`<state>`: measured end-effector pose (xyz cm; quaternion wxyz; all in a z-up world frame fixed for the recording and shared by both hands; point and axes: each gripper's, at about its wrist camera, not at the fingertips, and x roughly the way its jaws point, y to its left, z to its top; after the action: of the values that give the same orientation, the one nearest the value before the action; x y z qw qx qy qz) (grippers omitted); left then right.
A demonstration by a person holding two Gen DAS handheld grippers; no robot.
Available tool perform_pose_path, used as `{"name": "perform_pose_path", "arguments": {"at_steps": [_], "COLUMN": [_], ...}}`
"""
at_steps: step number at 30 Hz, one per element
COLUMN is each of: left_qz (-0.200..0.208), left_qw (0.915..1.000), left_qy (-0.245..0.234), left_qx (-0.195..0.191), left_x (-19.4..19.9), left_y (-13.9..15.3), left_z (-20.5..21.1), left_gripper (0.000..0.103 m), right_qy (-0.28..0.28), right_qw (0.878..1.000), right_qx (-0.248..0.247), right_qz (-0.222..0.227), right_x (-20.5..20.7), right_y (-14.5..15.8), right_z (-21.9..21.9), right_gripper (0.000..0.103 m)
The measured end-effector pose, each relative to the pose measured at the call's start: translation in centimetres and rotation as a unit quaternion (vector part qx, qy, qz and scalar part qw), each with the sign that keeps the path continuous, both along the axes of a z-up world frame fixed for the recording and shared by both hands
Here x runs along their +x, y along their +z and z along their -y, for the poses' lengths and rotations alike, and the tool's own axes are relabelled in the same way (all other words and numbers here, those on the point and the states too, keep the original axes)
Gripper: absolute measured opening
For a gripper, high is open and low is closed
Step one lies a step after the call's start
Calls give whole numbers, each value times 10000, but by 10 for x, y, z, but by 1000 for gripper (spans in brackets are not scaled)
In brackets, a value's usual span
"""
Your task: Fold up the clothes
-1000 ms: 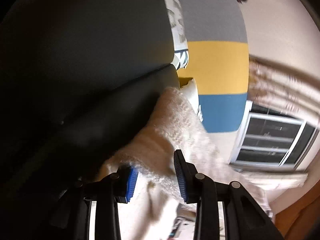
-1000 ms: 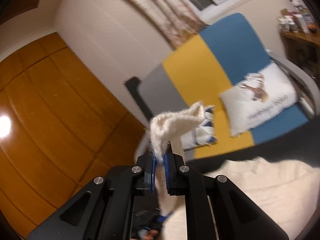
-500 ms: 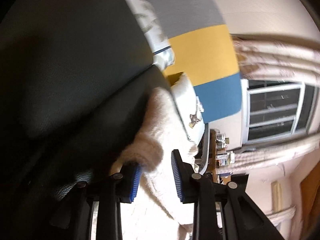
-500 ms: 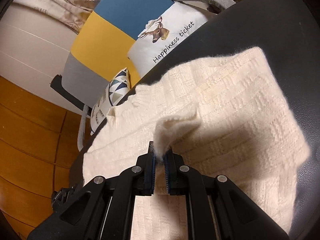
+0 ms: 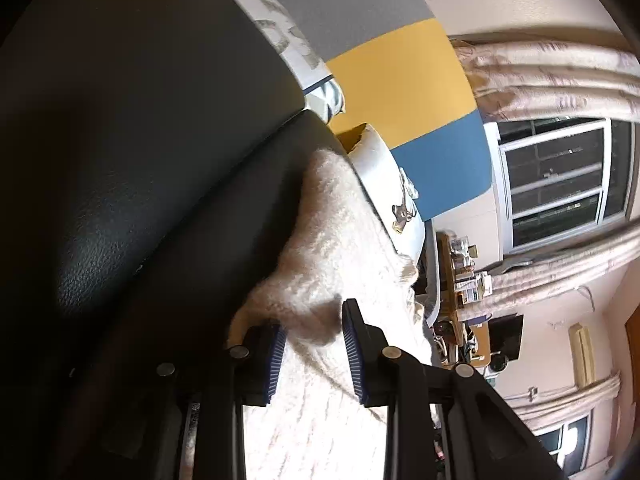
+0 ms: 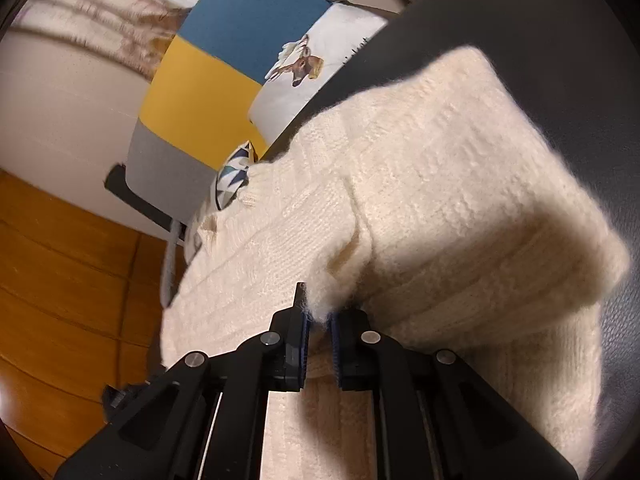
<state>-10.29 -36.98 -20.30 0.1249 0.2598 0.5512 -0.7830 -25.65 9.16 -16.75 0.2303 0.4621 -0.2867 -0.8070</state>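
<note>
The cream knit sweater (image 6: 420, 184) is lying on a dark, leather-like surface (image 6: 580, 40), with its knit showing bands of ribbed and block texture and a fuzzy nap along every edge. In the right wrist view, 1 flap of the garment is lying folded over the main body, forming a thick doubled layer at the right side with a rounded, shadowed fold edge. The long axis of the sweater is running from the lower foreground toward the upper left, where its far edge is reaching the rim of the surface near a cushion with a triangle print (image 6: 232, 176).

In the left wrist view, the left gripper (image 5: 314, 350) is reaching over the sweater (image 5: 340, 240) at the border of the dark surface (image 5: 140, 160). Its 2 blue-padded fingers (image 5: 354, 356) are standing apart and have just been closing, with a rounded bulge of knit between them. The left pad appears to be touching the fabric, but the view does not settle whether both pads are pressing it.

In the right wrist view, the right gripper (image 6: 318, 328) is pinching a tuft of the folded flap, with its 2 fingers (image 6: 340, 344) pressed nearly together on the fabric.

Beyond the surface, a chair back in grey, yellow and blue bands (image 6: 208, 80) is standing, with a white cushion bearing a deer print (image 6: 304, 76) resting against it.
</note>
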Motion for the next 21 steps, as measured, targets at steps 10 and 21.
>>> {"name": "perform_pose_path", "arguments": {"at_steps": [10,21], "left_qz": [103,108], "left_qw": [9993,9990], "left_qy": [-351,-419], "left_qx": [-93,90], "left_x": [-8,-9], "left_y": [-4,-7], "left_z": [-13,-12], "left_gripper": [28,29], "right_qy": [-126,-335], "right_qw": [9939,9901], "right_qx": [1096,-1246], "right_qz": [-28,548], "right_x": [-13,-20], "right_y": [1,-22], "right_z": [-8,-35], "right_gripper": [14,55]}}
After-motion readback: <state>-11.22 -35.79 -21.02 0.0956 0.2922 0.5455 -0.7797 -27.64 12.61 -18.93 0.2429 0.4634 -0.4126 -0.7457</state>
